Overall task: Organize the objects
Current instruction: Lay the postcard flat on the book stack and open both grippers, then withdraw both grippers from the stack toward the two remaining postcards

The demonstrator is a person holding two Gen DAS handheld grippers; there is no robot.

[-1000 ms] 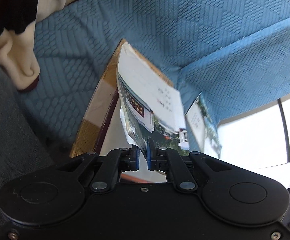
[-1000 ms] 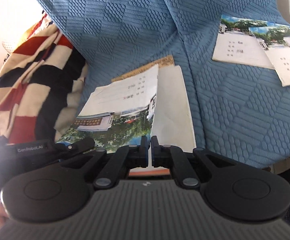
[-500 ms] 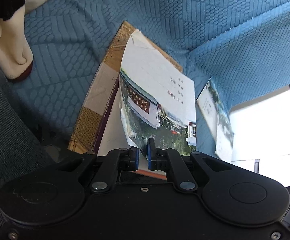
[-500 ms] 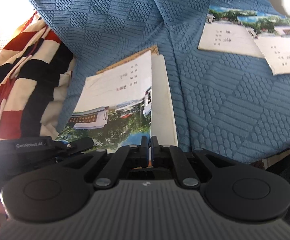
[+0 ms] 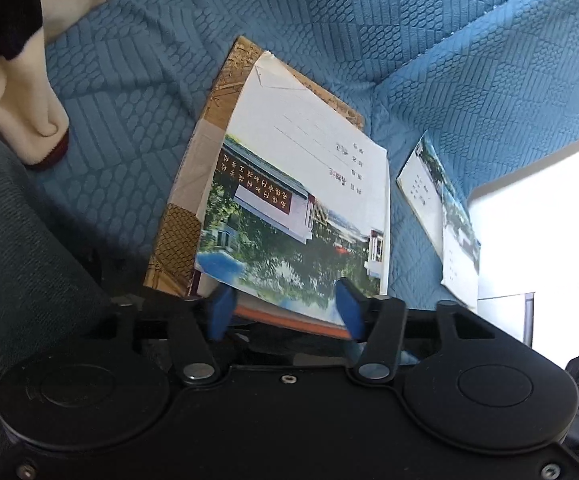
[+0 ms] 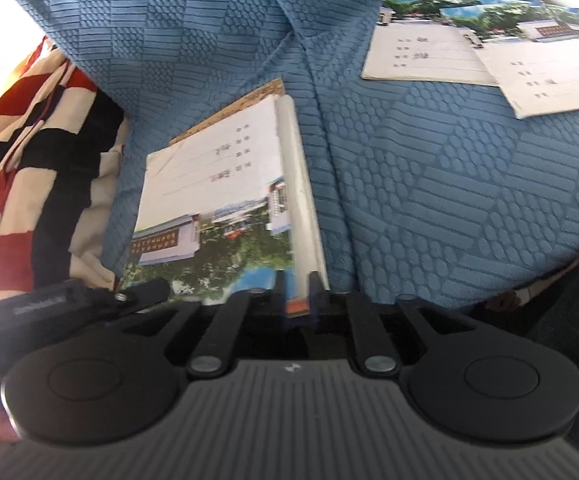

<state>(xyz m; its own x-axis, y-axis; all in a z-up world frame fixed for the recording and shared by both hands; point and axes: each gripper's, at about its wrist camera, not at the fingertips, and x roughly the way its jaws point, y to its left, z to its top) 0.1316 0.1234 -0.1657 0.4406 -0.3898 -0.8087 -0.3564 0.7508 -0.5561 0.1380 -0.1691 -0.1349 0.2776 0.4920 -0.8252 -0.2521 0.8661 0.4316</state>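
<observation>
Left wrist view: left gripper [image 5: 283,312] jaws opening, spread either side of photo-cover booklet [image 5: 301,200], not pressing; booklet tops stack on patterned book [image 5: 177,236] on blue sofa cushion [image 5: 329,20].
Right wrist view: right gripper [image 6: 294,289] jaws opening, stack's orange edge between. Only here: striped cloth [image 6: 29,152] whole, two loose booklets [image 6: 469,52] face-up.

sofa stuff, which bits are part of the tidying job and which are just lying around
Part of the job:
- top booklet on the stack, just in front of both opening claws
- brown patterned book under it
- two loose booklets further along the seat
- left claw, right claw

Just lying about:
- striped garment
- blue sofa cover
</observation>
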